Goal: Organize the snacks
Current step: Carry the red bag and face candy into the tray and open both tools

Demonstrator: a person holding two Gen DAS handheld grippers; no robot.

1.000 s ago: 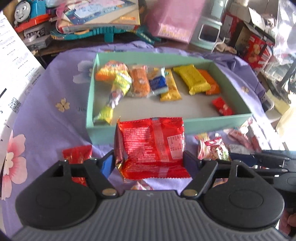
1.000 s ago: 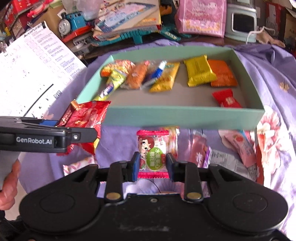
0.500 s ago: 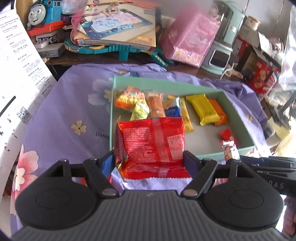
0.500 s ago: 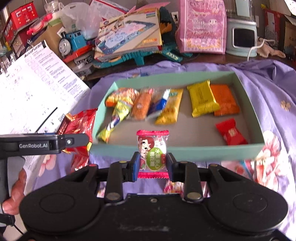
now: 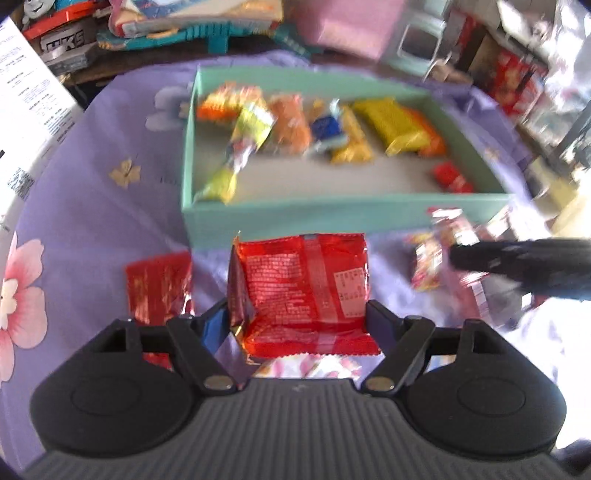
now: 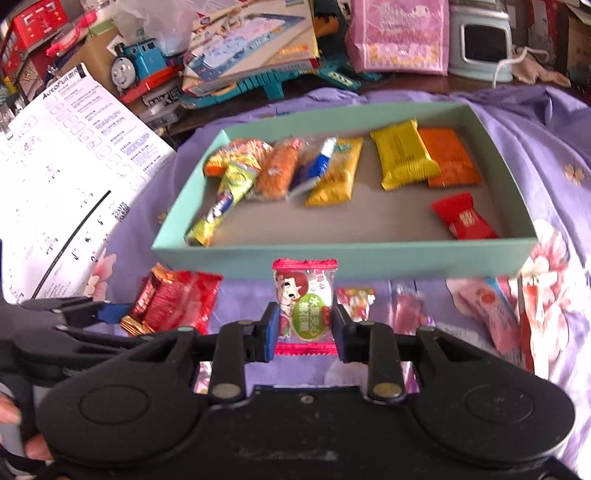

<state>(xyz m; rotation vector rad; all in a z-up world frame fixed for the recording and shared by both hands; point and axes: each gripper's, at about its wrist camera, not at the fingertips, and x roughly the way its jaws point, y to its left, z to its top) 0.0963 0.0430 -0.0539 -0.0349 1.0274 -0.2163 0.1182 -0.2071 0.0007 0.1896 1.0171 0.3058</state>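
Note:
A shallow teal box [image 5: 332, 218] [image 6: 343, 256] sits on a purple floral cloth and holds several snacks. My left gripper [image 5: 299, 321] is shut on a big red foil snack pack [image 5: 303, 291], held just in front of the box's near wall; the pack also shows in the right wrist view [image 6: 177, 304]. My right gripper [image 6: 303, 326] is shut on a small pink-edged candy packet with a cartoon girl [image 6: 304, 302], also just short of the box's near wall. The right gripper shows as a dark blurred bar in the left wrist view [image 5: 517, 266].
Loose snacks lie on the cloth in front of the box: a red pack [image 5: 159, 284] at left and pink wrappers [image 6: 491, 314] at right. A printed sheet [image 6: 62, 177] lies at left. Toys, books and a pink bag [image 6: 399, 33] crowd the back.
Both grippers, raised and looking down into the box half a second ago, have dropped back toward the cloth in front of the box. Each still holds its snack.

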